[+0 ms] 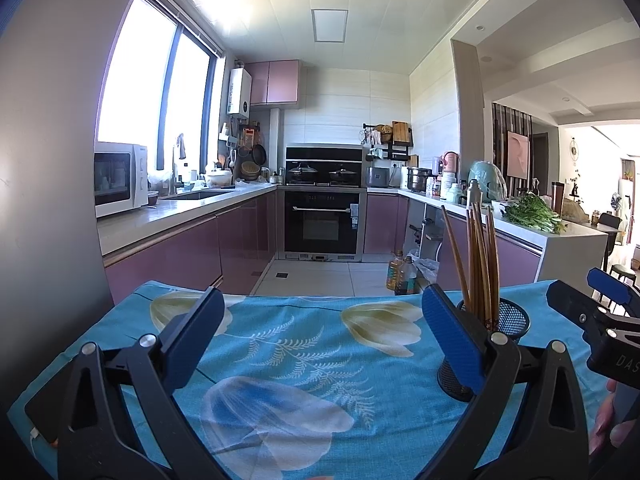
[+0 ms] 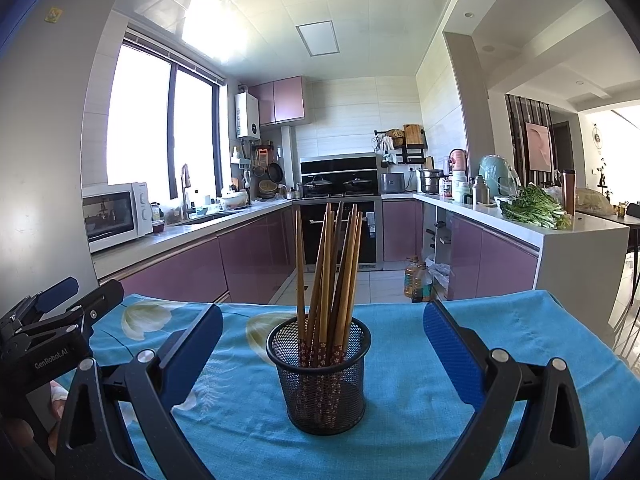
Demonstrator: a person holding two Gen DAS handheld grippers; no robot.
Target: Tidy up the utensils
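Wooden chopsticks are held upright in a mesh cup on a floral-clothed surface.

A bundle of slender brown wooden chopsticks (image 2: 329, 276), patterned red with small white flowers at the lower ends, is seen standing in a round black wire-mesh cup (image 2: 320, 376) on the surface covered by a woven turquoise cloth printed with pale tulips and fern fronds (image 2: 408, 432). The right tongs (image 2: 323, 350), black-framed with ribbed blue pads, are spread wide to either side of the cup, apart from it. The left tongs (image 1: 318, 330) are likewise spread over bare cloth, the cup just behind their right pad. "GenRobot.AI" is read on the left tongs' body.
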